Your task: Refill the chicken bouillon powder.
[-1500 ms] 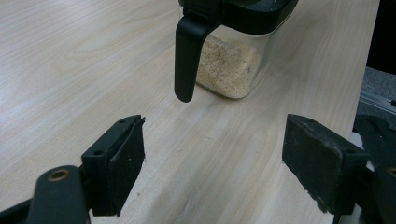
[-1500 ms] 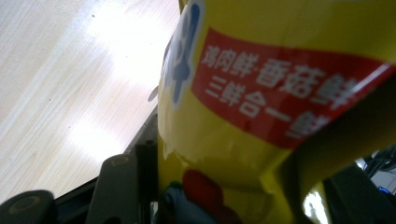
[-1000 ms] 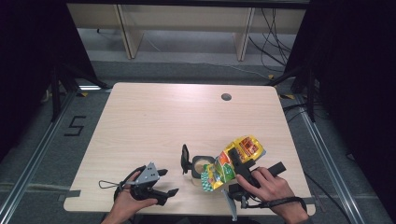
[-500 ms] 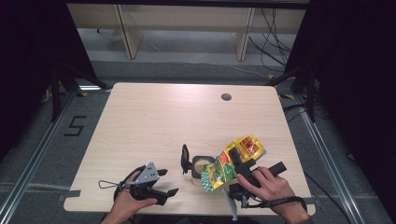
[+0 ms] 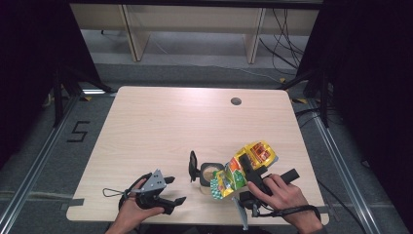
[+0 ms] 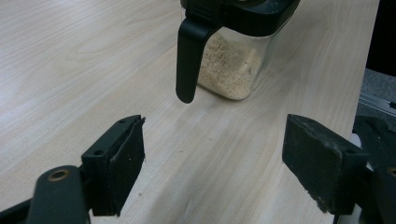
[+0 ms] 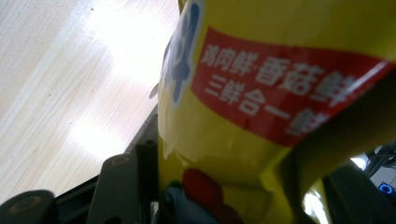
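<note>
While the left gripper (image 5: 168,191) rests near the front edge of the pale wooden table (image 5: 160,126), its jaws stand wide apart with nothing between them, facing the clear jar (image 5: 208,174) of beige granules just beyond. Tilted over the jar's open black rim, the yellow seasoning pouch (image 5: 243,166) sits clamped between the jaws of the right gripper (image 5: 251,179). Grey floor and pale shelving (image 5: 195,24) lie behind, and dark curtains (image 5: 370,73) hang at the sides.
</note>
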